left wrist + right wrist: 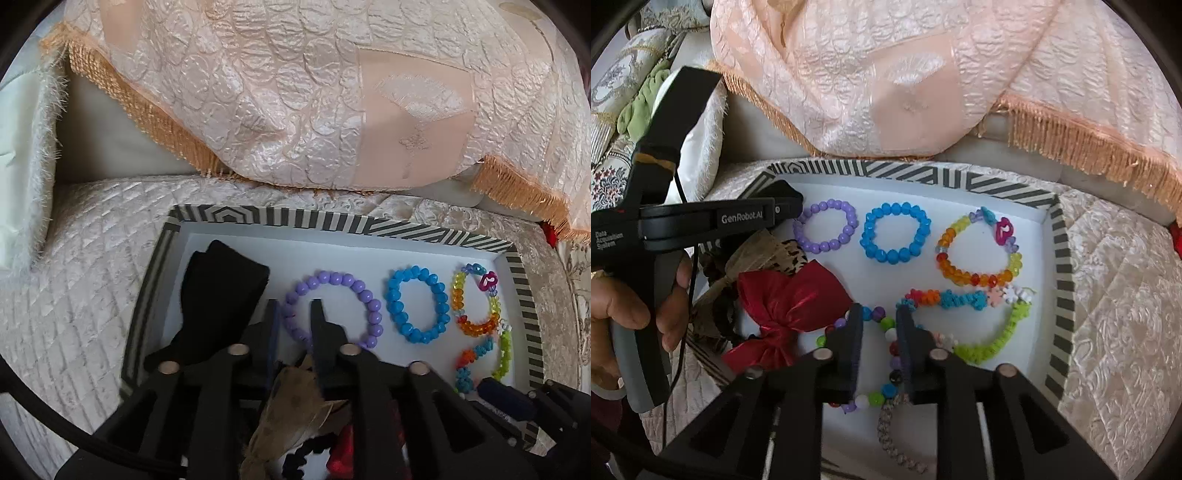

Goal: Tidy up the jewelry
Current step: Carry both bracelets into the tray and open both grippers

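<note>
A striped box lid with a white floor holds beaded bracelets. A purple bracelet, a blue bracelet and a rainbow bracelet lie in a row at the back. A green, blue and orange bracelet lies in front of them. My right gripper is open, its fingers straddling a multicoloured bead bracelet. My left gripper is open just above the purple bracelet, with one fingertip inside its ring. The left gripper body shows in the right wrist view.
A red bow, a tan bow and a black hair tie lie at the box's near left. A black pouch lies in the left corner. A small grey beaded chain lies at the front. A fringed peach cushion rests behind the box on a quilted cover.
</note>
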`<state>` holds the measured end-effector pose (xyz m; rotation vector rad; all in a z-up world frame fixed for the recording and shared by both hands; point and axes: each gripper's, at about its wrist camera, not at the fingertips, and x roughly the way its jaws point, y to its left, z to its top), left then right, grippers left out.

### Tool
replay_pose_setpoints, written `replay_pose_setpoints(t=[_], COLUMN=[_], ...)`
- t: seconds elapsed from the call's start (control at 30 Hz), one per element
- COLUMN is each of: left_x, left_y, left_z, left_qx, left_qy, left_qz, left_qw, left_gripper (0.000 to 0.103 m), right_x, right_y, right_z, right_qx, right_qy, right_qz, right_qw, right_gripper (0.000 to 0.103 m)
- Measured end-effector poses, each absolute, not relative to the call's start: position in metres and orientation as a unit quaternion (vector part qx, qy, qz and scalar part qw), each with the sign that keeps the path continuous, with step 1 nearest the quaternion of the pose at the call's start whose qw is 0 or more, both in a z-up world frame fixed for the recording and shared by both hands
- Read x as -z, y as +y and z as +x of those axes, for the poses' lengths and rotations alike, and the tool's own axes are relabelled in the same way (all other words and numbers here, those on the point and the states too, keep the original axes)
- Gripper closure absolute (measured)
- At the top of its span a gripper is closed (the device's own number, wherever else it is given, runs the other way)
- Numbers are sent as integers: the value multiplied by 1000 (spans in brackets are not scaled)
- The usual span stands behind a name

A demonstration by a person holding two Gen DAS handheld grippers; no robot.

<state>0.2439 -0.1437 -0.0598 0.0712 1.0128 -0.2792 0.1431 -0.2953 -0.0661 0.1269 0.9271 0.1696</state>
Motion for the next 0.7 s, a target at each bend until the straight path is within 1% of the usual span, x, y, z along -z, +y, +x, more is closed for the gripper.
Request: replay_pose_setpoints(t=[0.17,0.23,0.3,0.63,0.67,0.7], left_x=[46,40,33,12,10,9], left_y=[-139,-137,-135,-120,-118,-117], left_z=[223,212,199,129,120,115], left_qx=[125,123,121,110,105,101], left_qy=[464,459,453,414,409,405], left_qz=[49,52,55,68,69,71], left_qw=[875,878,882,901,904,906], left_gripper=[102,102,102,102,102,102], right_x=[57,55,52,36,34,32], right_y=[-295,-293,-291,-289,-288,-287], right_z=[130,123,114,82,79,77], right_qx=[-80,-78,-72,-22,-16,-12], right_qy=[435,433,429,413,411,410], right_qz=[76,73,72,74,74,74], right_qw=[893,895,898,907,908,909], right_gripper=[79,73,71,67,66,62])
